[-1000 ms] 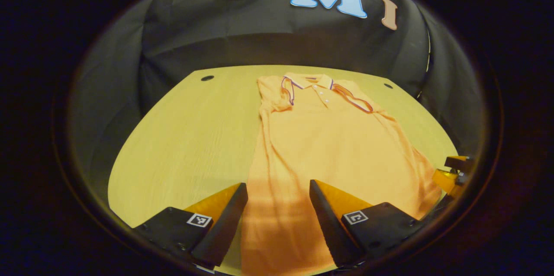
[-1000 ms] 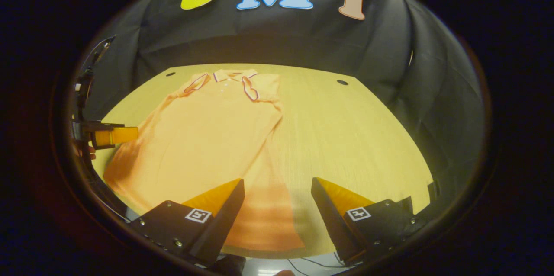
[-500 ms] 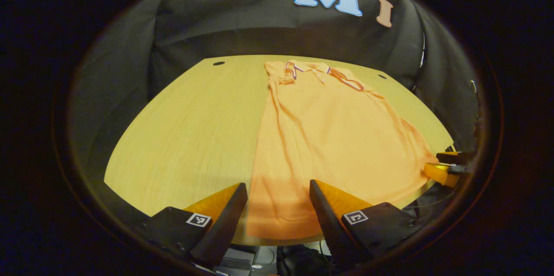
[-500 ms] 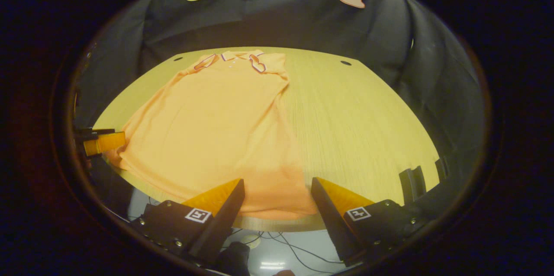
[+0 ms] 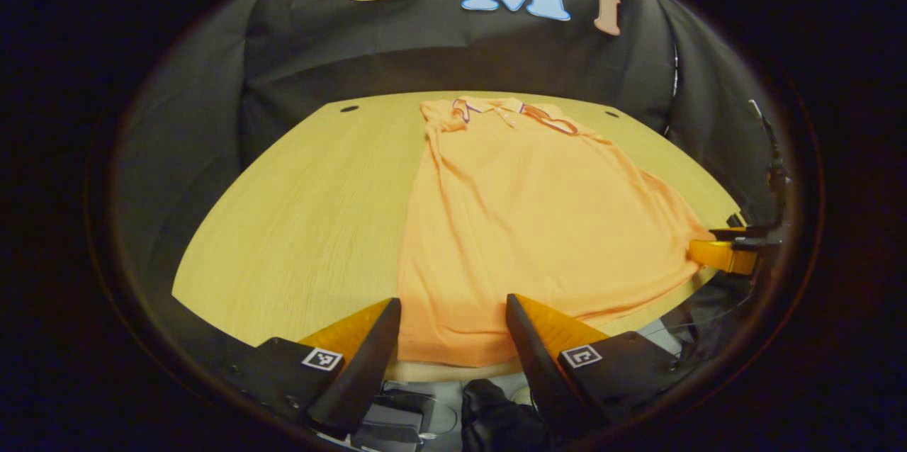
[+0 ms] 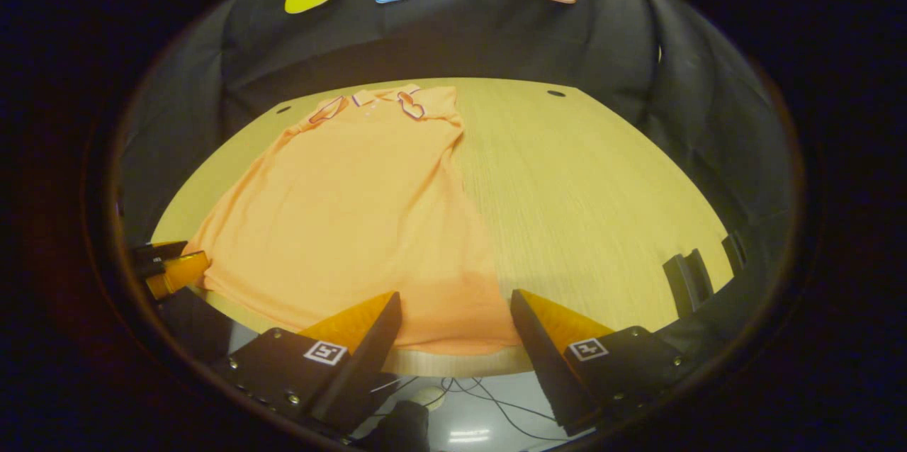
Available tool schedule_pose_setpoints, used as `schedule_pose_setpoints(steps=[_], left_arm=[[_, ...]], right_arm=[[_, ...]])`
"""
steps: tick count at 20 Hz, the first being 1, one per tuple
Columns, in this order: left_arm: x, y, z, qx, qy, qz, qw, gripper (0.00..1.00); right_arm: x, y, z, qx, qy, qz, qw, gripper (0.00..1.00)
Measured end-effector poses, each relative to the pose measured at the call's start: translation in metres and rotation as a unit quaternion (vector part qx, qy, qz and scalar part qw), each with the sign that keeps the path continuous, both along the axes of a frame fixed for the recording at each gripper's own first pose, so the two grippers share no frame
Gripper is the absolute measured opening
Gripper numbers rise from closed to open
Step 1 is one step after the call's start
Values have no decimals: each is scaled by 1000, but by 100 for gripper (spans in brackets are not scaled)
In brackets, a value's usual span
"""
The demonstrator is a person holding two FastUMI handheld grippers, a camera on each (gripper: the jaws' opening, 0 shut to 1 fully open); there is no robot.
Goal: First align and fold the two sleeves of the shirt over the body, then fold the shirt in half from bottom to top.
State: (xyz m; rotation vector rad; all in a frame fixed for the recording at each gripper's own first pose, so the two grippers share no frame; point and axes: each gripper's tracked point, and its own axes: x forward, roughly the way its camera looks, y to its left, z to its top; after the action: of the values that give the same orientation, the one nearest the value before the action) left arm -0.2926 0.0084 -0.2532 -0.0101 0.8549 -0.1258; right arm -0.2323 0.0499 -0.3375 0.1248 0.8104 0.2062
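1. While both tools sit low at the near edge, the shirt (image 5: 524,225) lies flat on the surface (image 5: 305,211), collar at the far end near the top centre of the frame, hem at the near edge, both sleeves folded in over the body.
2. Left gripper view: left tool (image 5: 453,317) at bottom centre, fingers spread wide, gripping nothing. The hem's left corner shows in the gap between the fingers; contact with the cloth can't be told.
3. Same view, right edge: a finger of the right tool (image 5: 723,256) sits just beside the hem's right corner.
4. Right gripper view: right tool (image 6: 457,314) at bottom centre, wide open, nothing held. The shirt (image 6: 354,211) fills the left half of the surface (image 6: 588,197); its hem's right corner lies in the gap between the fingers.
5. Same view, lower left: the left tool (image 6: 173,268) is just beside the hem's other corner.
6. Cables (image 6: 489,395) show below the surface's near edge at frame bottom.
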Motion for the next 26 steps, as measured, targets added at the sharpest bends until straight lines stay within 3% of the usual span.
schedule_pose_setpoints(steps=[2,4,5,7,8,9,10,11,16,26], left_arm=[[-1,-3,1,-1,-1,1,1000,92],[-1,-7,1,-2,-1,-8,1000,73],[1,-9,3,-3,-3,-11,1000,69],[3,-14,3,-4,-4,-20,1000,45],[3,-13,2,-3,-5,-16,1000,37],[4,-15,0,-6,-6,-19,1000,21],[5,-16,2,-8,-4,-13,1000,19],[7,-13,1,-10,-3,-13,1000,8],[11,-16,6,-1,4,-13,1000,8],[84,-20,54,-11,-49,24,998,8]], right_arm=[[-1,4,1,0,2,-1,1000,92],[-2,6,2,2,3,4,1000,79],[-2,7,3,3,2,6,1000,65],[-4,13,5,8,3,9,1000,47],[-3,13,4,8,1,6,1000,38],[-3,13,4,7,3,7,1000,34],[-4,18,6,19,5,8,1000,34],[-1,15,13,27,6,-3,1000,4],[5,19,11,38,14,10,999,6],[72,13,92,44,-77,28,996,6]])
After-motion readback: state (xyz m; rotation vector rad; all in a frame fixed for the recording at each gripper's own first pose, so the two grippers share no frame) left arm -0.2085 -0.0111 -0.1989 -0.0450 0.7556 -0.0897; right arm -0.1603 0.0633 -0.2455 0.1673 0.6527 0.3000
